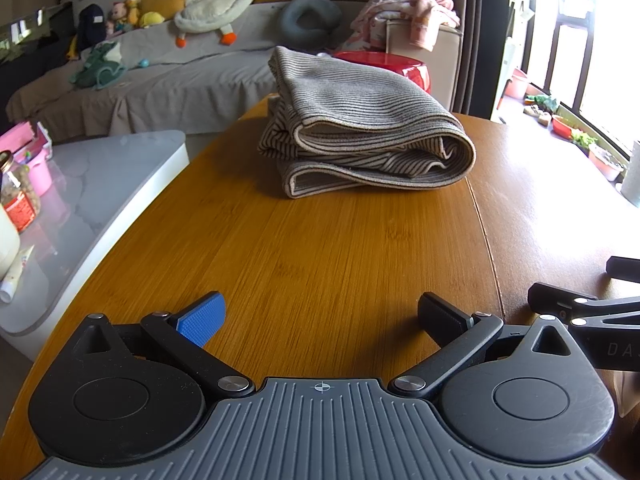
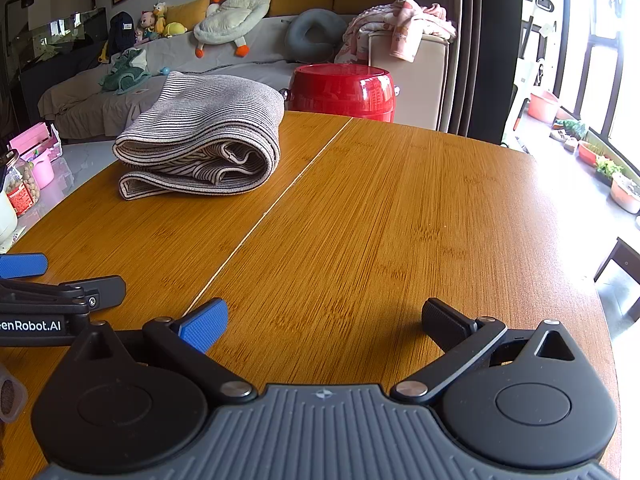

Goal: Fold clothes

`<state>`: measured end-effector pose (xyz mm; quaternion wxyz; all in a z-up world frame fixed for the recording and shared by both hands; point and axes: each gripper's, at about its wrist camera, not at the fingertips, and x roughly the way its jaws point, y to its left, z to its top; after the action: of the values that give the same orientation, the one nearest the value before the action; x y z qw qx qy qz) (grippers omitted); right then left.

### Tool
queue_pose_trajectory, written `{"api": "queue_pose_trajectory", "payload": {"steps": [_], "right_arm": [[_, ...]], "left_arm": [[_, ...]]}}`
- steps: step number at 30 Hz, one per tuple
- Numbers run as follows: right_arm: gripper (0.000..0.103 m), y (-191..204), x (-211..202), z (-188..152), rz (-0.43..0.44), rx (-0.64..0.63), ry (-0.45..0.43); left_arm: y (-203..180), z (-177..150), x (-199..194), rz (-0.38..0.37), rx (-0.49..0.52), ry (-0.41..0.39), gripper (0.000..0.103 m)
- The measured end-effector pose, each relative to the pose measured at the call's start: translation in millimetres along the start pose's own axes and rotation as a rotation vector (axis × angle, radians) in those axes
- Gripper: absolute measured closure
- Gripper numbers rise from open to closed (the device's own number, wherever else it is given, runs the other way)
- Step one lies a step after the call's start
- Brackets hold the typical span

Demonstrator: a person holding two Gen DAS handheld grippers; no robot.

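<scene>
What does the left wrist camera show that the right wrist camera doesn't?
Only the left view shows a tube lying on the grey side table. Only the right view shows a dark stool on the floor past the table's right edge. Both show the folded striped cloth on the wooden table, the red drum, and both grippers open.

The round-edged wooden table (image 1: 320, 240) has an orange-brown bamboo-grain top, divided by a straight seam (image 2: 280, 200) running front to back. A folded grey-and-cream striped knit garment (image 1: 360, 128) lies directly on the far part, left of the seam.
</scene>
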<state>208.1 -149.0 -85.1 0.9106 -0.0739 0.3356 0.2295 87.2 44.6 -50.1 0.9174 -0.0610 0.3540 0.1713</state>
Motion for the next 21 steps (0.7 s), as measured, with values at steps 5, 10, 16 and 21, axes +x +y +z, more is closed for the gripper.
{"api": "queue_pose_trajectory", "payload": {"steps": [5, 10, 16, 21], "right_arm": [[0.0, 0.2, -0.1, -0.1, 0.0, 0.0, 0.0], [0.0, 0.6, -0.3, -0.3, 0.0, 0.0, 0.0], [0.0, 0.8, -0.6, -0.4, -0.001, 0.001, 0.0], [0.0, 0.8, -0.9, -0.4, 0.0, 0.001, 0.0]], "left_arm": [[-0.2, -0.5, -0.8, -0.002, 0.0, 0.0, 0.0], [0.3, -0.7, -1.6, -0.005, 0.001, 0.0, 0.0], [0.1, -0.5, -1.3, -0.007, 0.003, 0.0, 0.0], [0.2, -0.3, -1.2, -0.011, 0.004, 0.0, 0.0]]}}
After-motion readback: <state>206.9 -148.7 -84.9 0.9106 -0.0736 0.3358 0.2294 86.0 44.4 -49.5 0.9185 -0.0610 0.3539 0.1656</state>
